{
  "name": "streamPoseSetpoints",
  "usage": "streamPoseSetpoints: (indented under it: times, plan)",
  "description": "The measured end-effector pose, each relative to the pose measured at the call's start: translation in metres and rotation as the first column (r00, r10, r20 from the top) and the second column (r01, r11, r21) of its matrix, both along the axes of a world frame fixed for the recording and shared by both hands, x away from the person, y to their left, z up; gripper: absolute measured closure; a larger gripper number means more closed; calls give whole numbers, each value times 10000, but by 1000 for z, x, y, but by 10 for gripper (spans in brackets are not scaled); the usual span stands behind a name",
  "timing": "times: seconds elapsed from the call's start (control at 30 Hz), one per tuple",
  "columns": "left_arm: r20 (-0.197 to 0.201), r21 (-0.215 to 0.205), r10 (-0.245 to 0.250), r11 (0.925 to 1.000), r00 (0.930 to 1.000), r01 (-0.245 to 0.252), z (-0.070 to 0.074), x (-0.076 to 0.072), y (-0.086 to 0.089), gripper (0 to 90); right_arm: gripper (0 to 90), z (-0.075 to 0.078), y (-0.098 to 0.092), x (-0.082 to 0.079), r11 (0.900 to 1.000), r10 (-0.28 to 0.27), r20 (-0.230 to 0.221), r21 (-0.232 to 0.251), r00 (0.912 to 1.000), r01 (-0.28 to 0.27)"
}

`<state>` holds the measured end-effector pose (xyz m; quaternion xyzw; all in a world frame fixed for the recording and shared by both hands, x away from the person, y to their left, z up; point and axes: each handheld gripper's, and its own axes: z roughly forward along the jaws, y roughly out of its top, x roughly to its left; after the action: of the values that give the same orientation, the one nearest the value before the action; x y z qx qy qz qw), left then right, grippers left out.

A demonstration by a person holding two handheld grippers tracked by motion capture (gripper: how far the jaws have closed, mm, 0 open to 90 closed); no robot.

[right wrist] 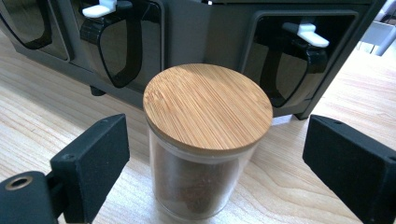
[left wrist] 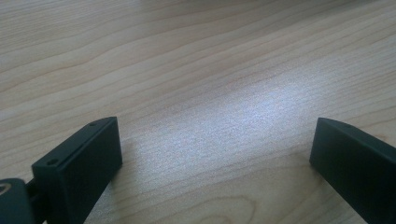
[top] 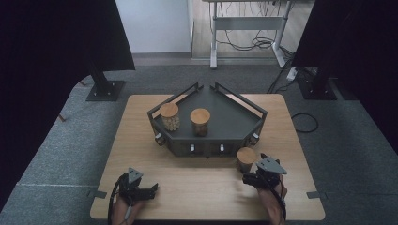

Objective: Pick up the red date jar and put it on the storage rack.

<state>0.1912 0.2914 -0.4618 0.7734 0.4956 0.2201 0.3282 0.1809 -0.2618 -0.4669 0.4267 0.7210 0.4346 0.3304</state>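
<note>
- Right gripper (top: 248, 178) at the near right part of the tabletop (top: 197, 187), held in a hand (top: 273, 199) that comes in from the bottom edge; grey three-cornered plate on top.
- Its fingers (right wrist: 91, 156) spread wide — one on each side of a glass jar (right wrist: 201, 172), with a clear gap to the glass on both sides. Nothing gripped.
- The jar upright on the tabletop, just in front of the dark rack (top: 230, 117), near its right front corner. Flat round wooden lid (right wrist: 208, 105) closed on top; dark brown content visible through the glass.
- Seen from the right gripper view, directly behind the jar: the front wall of the rack with black hooks (right wrist: 116, 51) and small white clips (right wrist: 312, 33).
- Left gripper (top: 156, 188) low at the near left part of the tabletop, well apart from the jar and the rack, held in the other hand (top: 126, 208). Fingers (left wrist: 79, 172) wide open over bare wood — empty between them.
- On the rack itself, two more jars with wooden lids: one with pale, roundish pieces inside (top: 169, 117) at the left, one with brownish content (top: 200, 122) near the middle, standing apart from each other.
- Grey carpet floor (top: 61, 154) around the tabletop; black stands (top: 104, 86) behind it, at left and right.
</note>
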Motion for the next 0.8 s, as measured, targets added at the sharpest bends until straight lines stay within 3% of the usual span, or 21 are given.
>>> streamPoseSetpoints:
  times: [0.8]
  plan:
    - [-1, 1, 0, 10000, 10000, 0, 0, 0, 0, 20, 93, -3, 8, 15, 9999, 124, -89, 71, 9999, -123]
